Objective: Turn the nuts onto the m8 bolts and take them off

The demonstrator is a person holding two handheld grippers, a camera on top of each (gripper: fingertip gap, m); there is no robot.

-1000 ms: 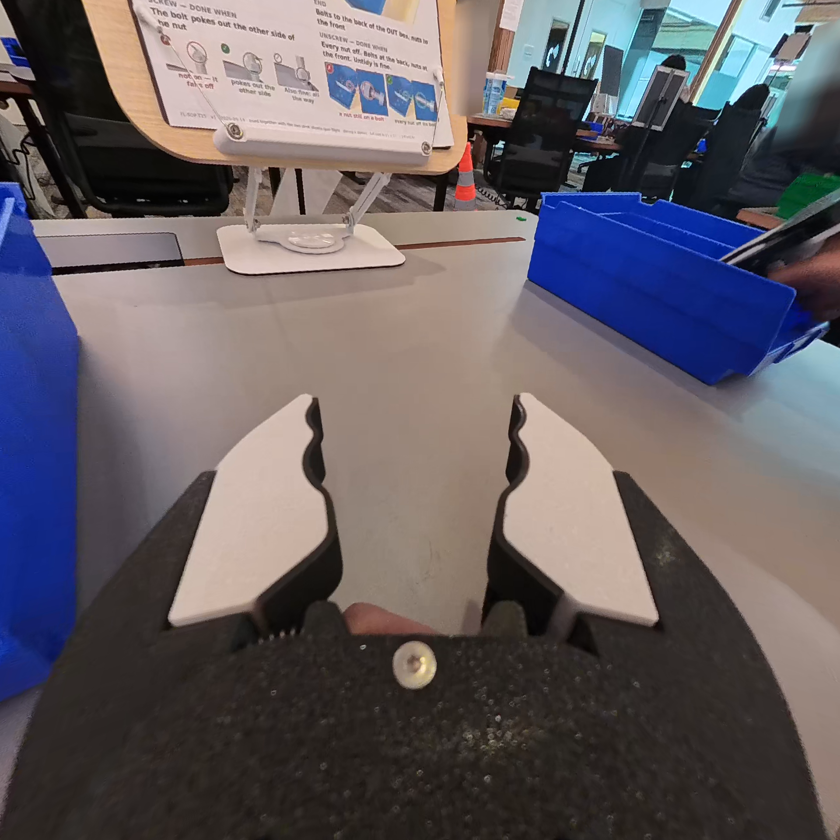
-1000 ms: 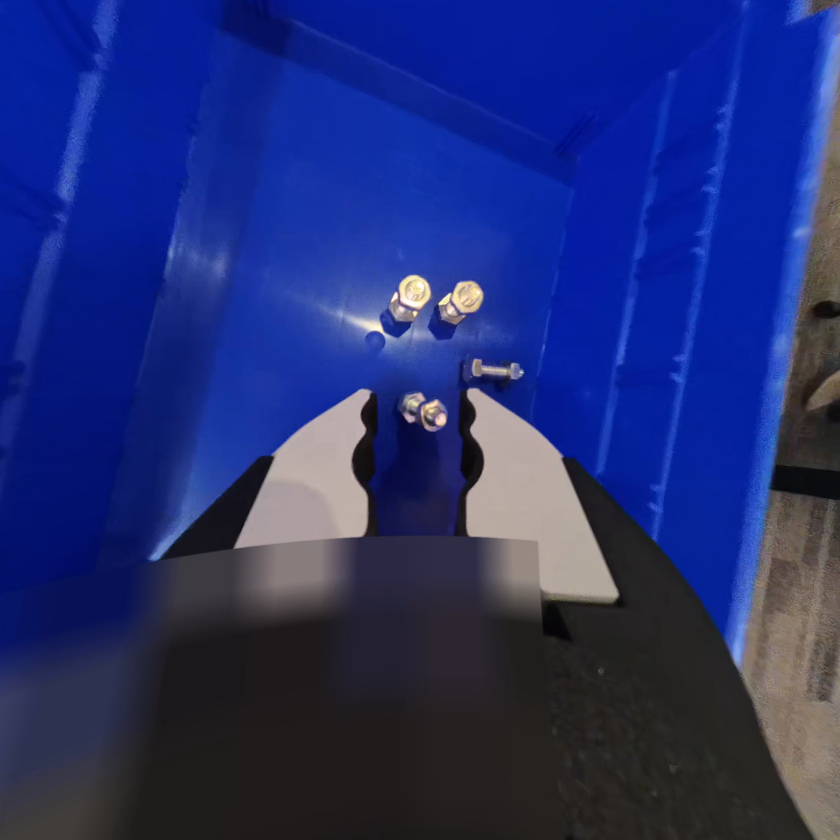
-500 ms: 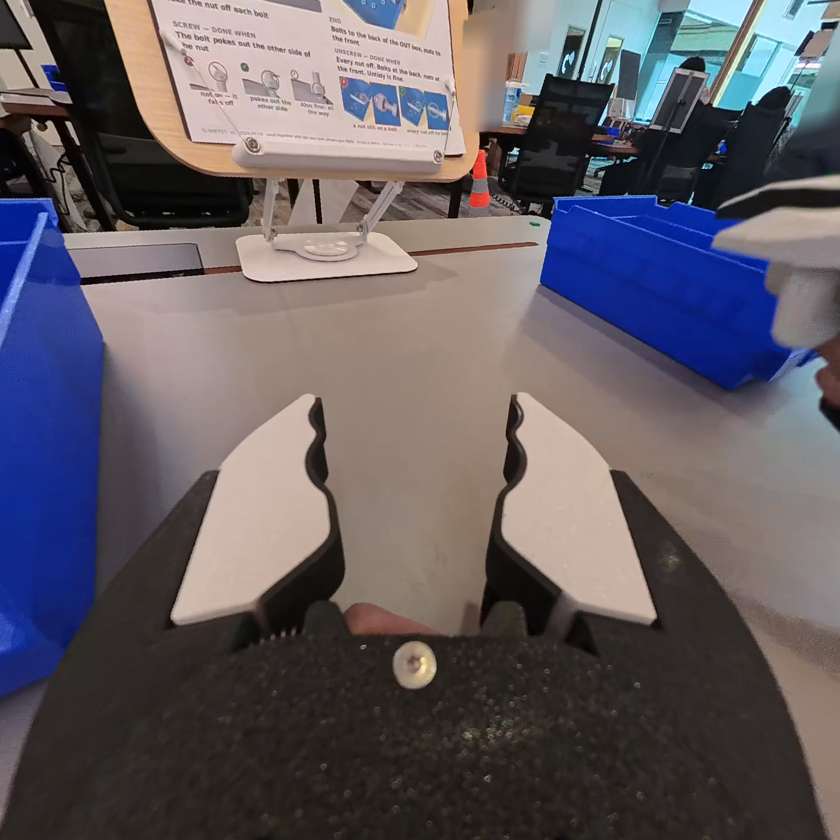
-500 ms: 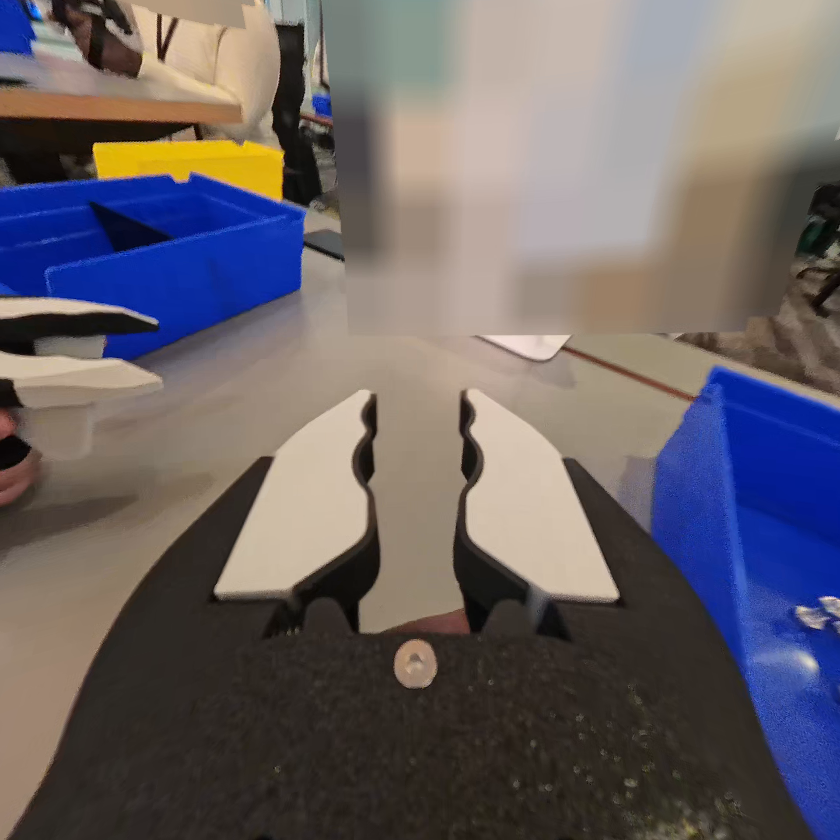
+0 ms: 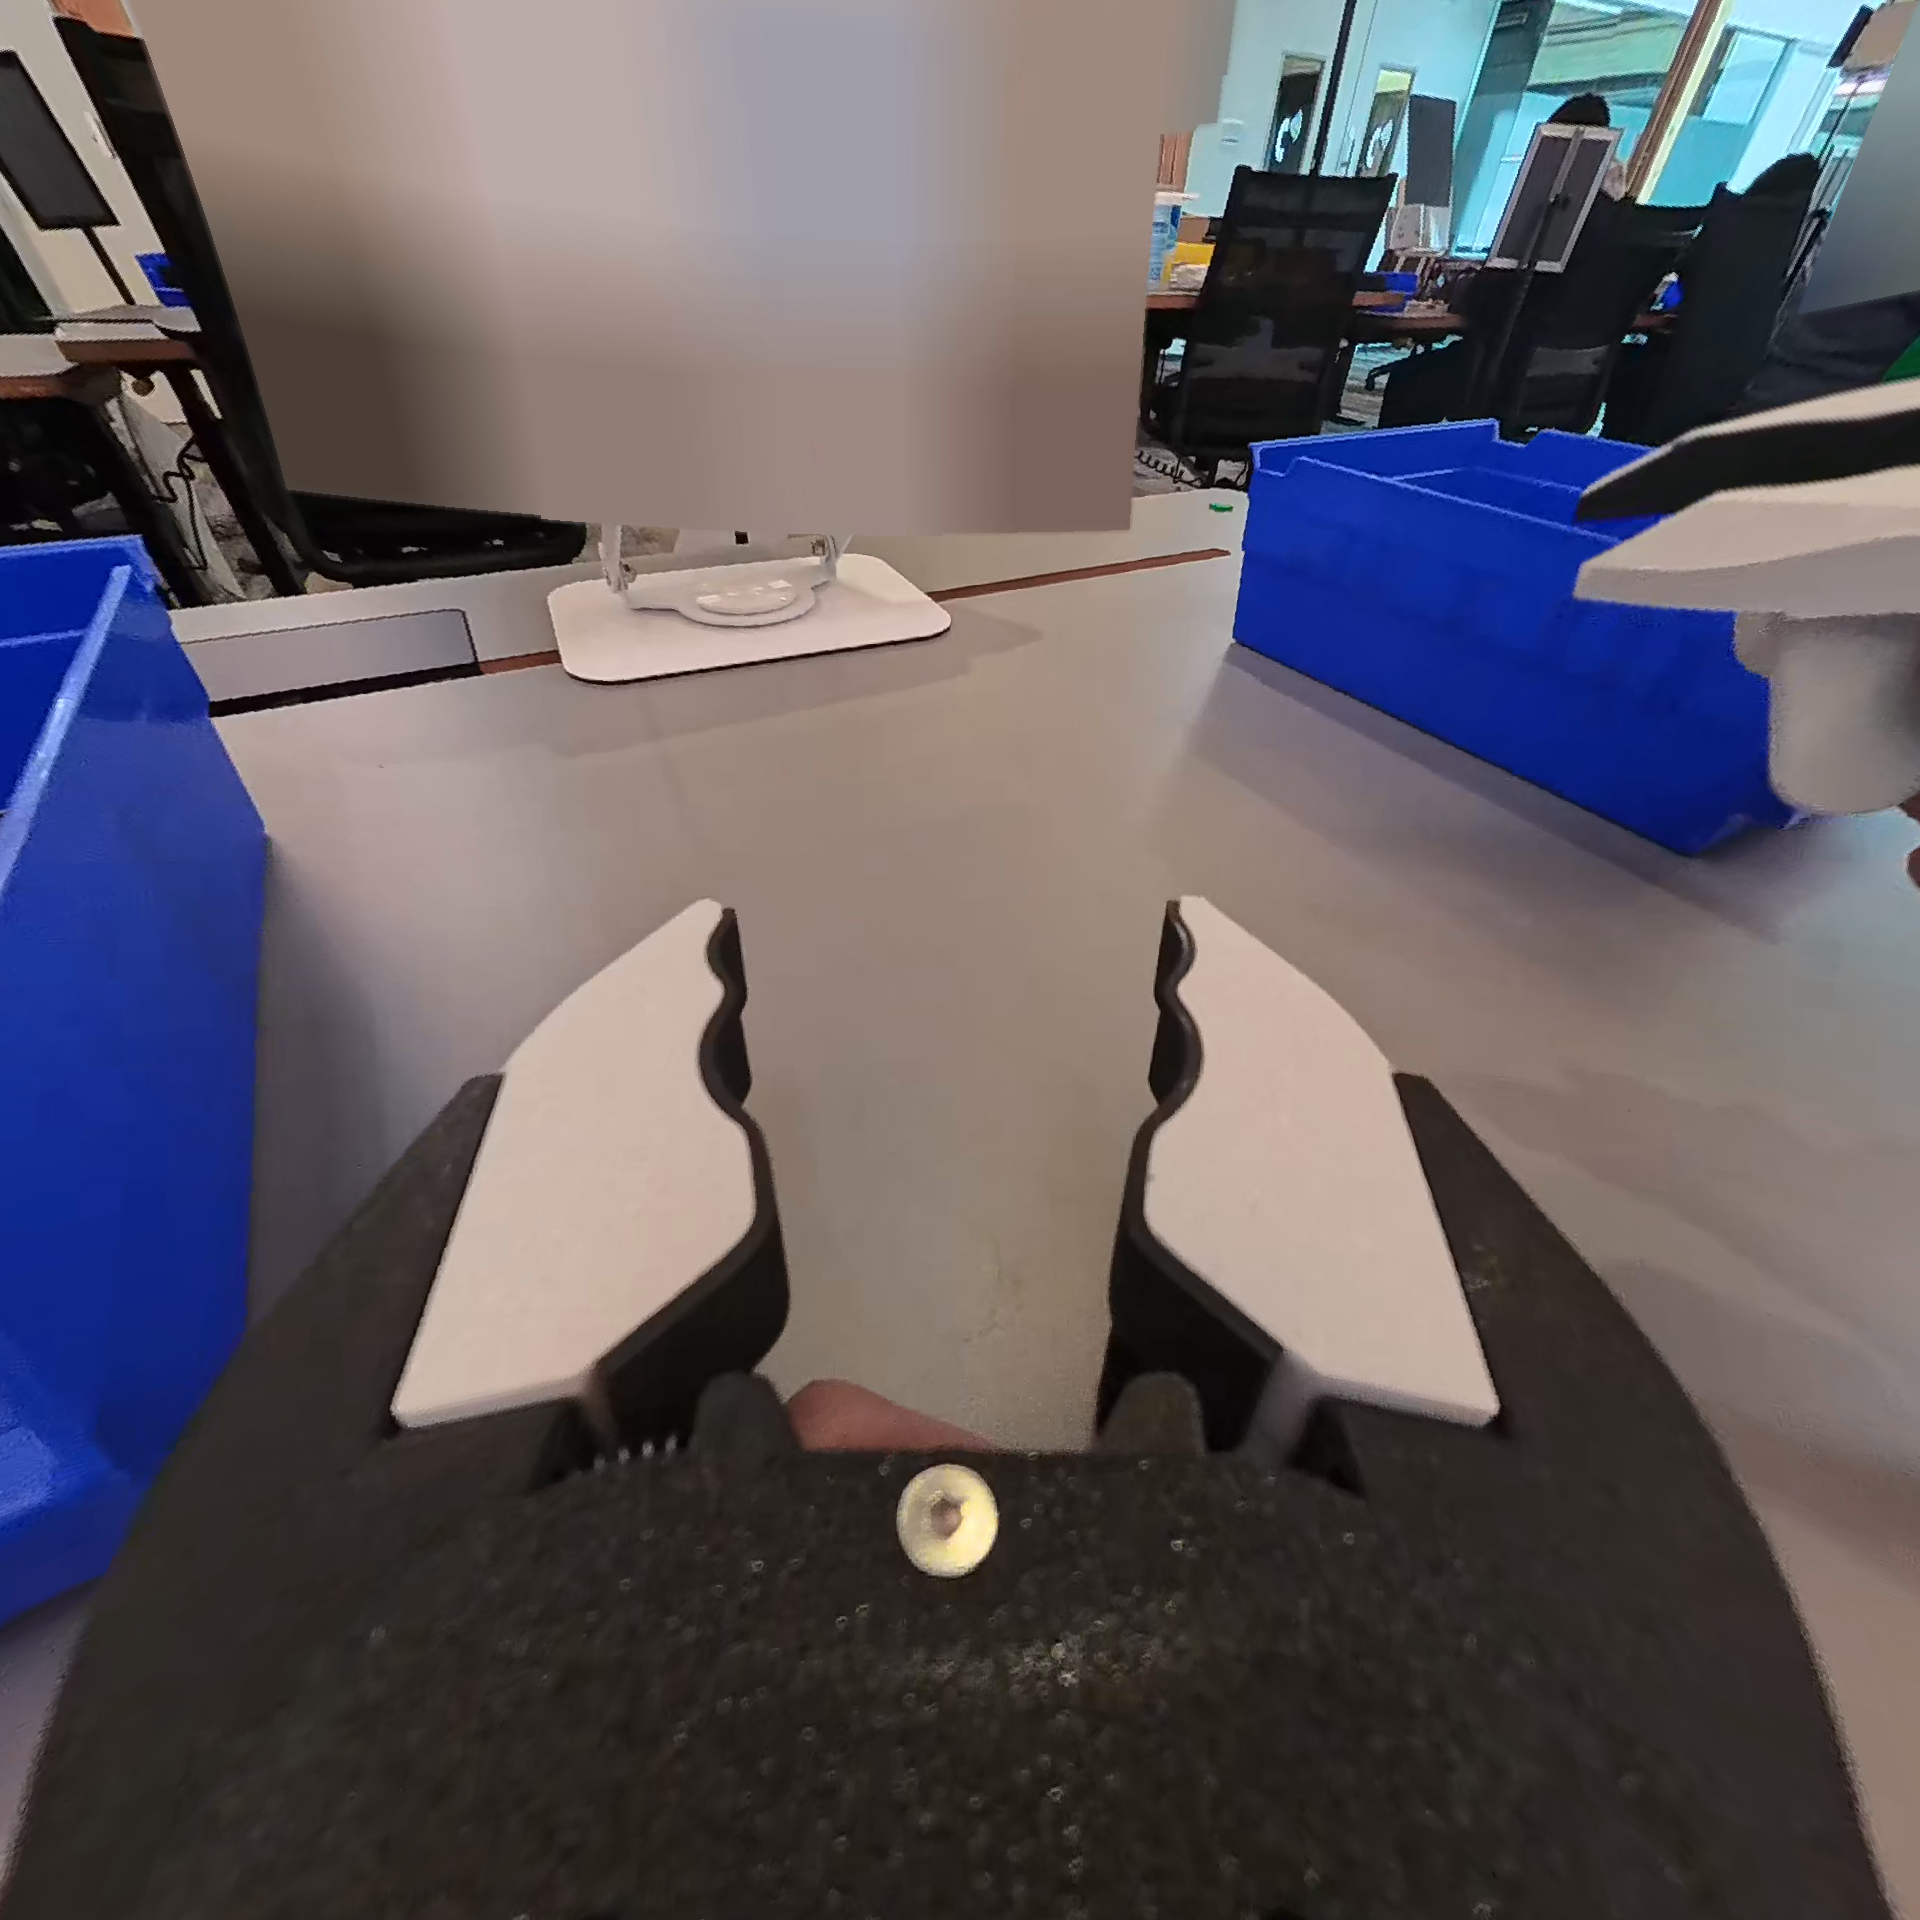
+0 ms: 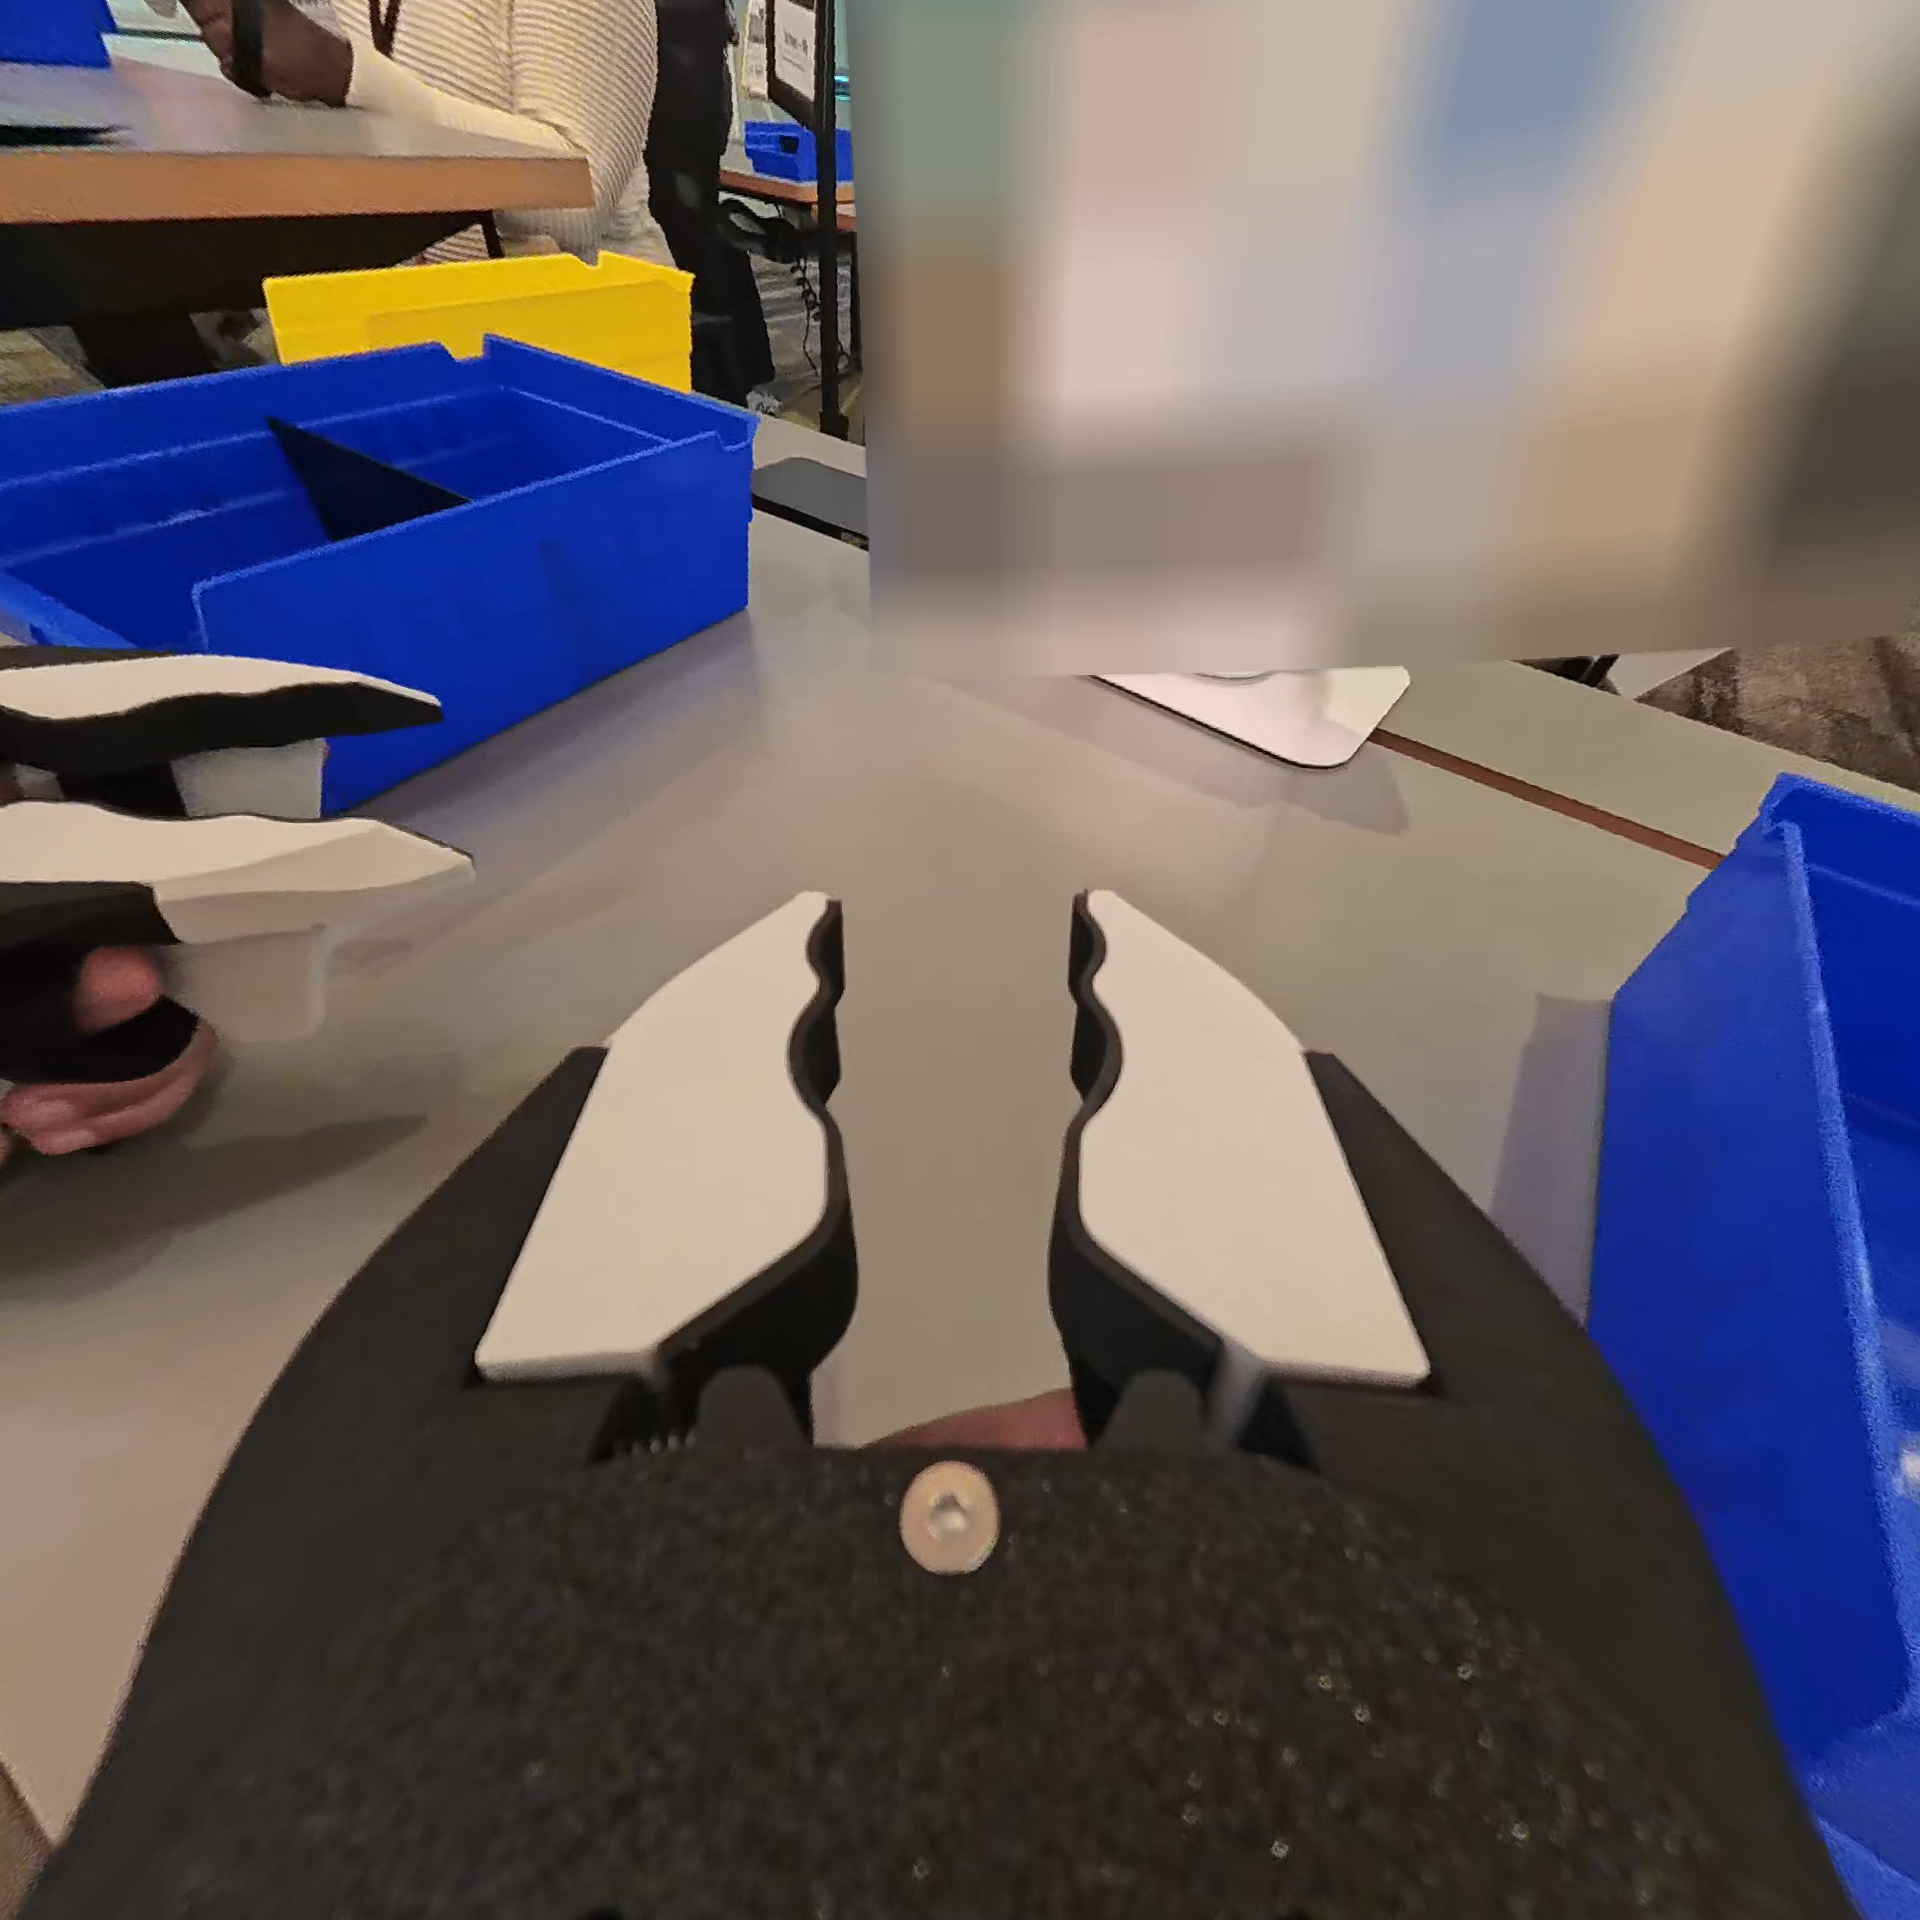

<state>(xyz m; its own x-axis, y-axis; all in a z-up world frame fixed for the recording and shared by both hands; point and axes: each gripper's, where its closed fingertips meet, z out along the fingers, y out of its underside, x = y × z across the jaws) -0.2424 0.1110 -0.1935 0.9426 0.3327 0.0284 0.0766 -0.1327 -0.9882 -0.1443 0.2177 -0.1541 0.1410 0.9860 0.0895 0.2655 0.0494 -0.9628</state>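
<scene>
My left gripper (image 5: 945, 914) is open and empty, low over the grey table (image 5: 935, 810). My right gripper (image 6: 956, 904) is open with a narrower gap and holds nothing, also over the table. Each shows in the other's view: the right gripper (image 5: 1584, 551) at the right edge, the left gripper (image 6: 452, 784) at the left edge with a hand behind it. No bolt or nut shows clearly. The blue bin (image 6: 1714, 1247) on my right is cut off by the frame and its floor is blurred.
A divided blue bin (image 6: 468, 592) stands at the table's left, also in the left wrist view (image 5: 125, 1039). The right blue bin (image 5: 1455, 644) stands far right. A white stand base (image 5: 748, 613) is at the back. A yellow bin (image 6: 468, 312) and office chairs lie beyond.
My right gripper has come up out of the blue bin where several bolts with nuts lay, with nothing in it, and swung left over the table. My left gripper has barely moved.
</scene>
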